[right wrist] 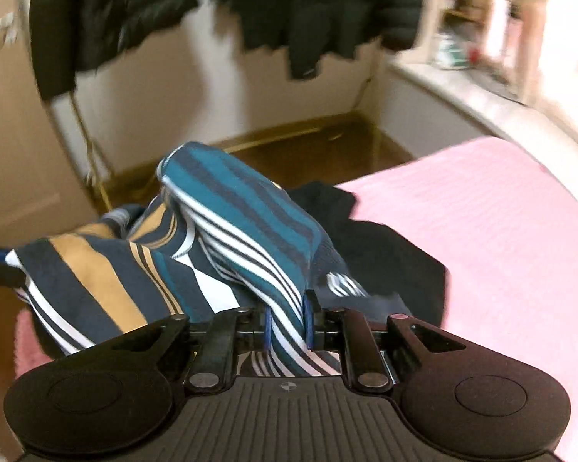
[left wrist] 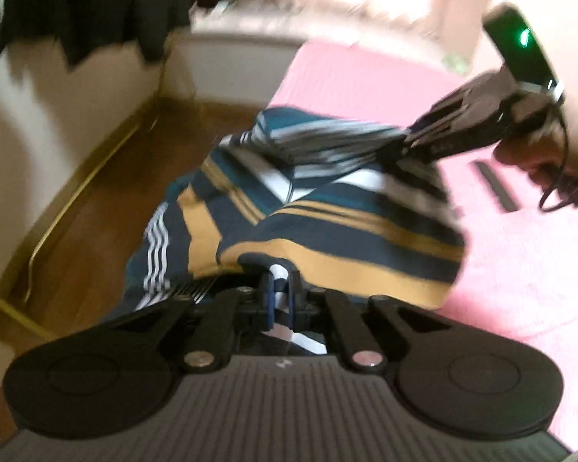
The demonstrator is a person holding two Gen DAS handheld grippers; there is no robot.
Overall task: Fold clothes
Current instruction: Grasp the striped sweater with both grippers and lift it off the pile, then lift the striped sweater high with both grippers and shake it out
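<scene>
Left wrist view: the left gripper (left wrist: 279,294) is clamped on an edge of the striped shirt (left wrist: 327,223), which hangs raised over the near left side of the pink bed cover (left wrist: 520,269). At far right, a hand (left wrist: 551,146) holds the right gripper (left wrist: 408,140), pinching the shirt's other end.

Right wrist view: the right gripper (right wrist: 289,321) grips striped cloth between closed fingers. The shirt (right wrist: 135,269) stretches left; a dark garment (right wrist: 385,254) lies on the bed cover (right wrist: 501,250). Dark jackets (right wrist: 308,11) hang on the far wall.
</scene>
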